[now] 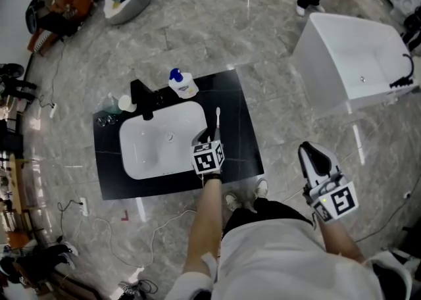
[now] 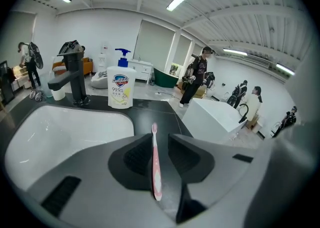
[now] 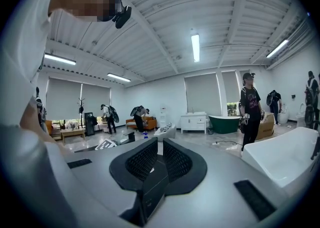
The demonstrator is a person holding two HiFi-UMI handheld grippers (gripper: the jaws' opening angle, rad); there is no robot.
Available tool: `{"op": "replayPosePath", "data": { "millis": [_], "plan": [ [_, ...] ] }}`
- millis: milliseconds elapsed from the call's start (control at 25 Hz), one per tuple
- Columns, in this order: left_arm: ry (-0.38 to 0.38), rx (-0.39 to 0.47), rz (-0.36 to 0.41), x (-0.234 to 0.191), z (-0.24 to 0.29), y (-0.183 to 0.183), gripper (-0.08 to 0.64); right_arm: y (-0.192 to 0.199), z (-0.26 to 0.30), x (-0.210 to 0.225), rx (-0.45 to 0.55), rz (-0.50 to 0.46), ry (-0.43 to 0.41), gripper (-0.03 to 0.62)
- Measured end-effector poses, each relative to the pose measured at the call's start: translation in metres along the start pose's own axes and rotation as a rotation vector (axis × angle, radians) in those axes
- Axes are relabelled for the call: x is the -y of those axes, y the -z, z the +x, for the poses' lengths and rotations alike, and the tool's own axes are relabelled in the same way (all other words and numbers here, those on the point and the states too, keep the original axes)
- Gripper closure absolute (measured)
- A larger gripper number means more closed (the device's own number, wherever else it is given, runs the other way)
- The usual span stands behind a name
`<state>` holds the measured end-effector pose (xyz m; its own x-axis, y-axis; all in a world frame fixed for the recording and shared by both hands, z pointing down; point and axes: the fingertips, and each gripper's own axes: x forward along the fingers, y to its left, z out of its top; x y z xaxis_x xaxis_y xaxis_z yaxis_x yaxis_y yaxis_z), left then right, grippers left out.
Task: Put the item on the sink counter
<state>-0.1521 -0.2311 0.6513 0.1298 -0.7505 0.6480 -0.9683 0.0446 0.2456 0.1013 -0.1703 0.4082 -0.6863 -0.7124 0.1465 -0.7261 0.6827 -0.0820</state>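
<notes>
Pink and thin, the toothbrush (image 1: 217, 120) sticks out ahead of my left gripper (image 1: 202, 139) in the head view. Its head is over the black counter (image 1: 242, 135), just right of the white basin (image 1: 161, 141). My right gripper (image 1: 313, 156) hangs well off to the side above the floor, out of the job. If I let go too far left, I expect the toothbrush to slide down into the basin. Too far right, and it could roll off the counter edge.

From the left gripper view, my pads are clamped on the toothbrush (image 2: 155, 164) along its handle, bristle end forward. The soap (image 2: 121, 85) and tap (image 2: 75, 78) stand beyond the basin (image 2: 65, 128). So slim a handle may pivot in the pads, or drop askew if I release it from this height.

The right gripper view shows that gripper (image 3: 158, 148) with its pads drawn close together and nothing between them.
</notes>
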Motion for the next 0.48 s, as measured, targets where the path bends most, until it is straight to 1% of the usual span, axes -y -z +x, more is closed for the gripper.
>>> {"op": "replayPosePath", "data": {
  "millis": [240, 480],
  "plan": [
    [0.034, 0.061, 0.003, 0.007, -0.028, -0.013, 0.459, -0.004, 0.000, -0.018, 0.008, -0.008, -0.018, 0.535],
    [0.056, 0.167, 0.014, 0.008, -0.073, -0.030, 0.459, -0.009, 0.003, -0.038, 0.024, -0.020, -0.047, 0.535]
  ]
}}
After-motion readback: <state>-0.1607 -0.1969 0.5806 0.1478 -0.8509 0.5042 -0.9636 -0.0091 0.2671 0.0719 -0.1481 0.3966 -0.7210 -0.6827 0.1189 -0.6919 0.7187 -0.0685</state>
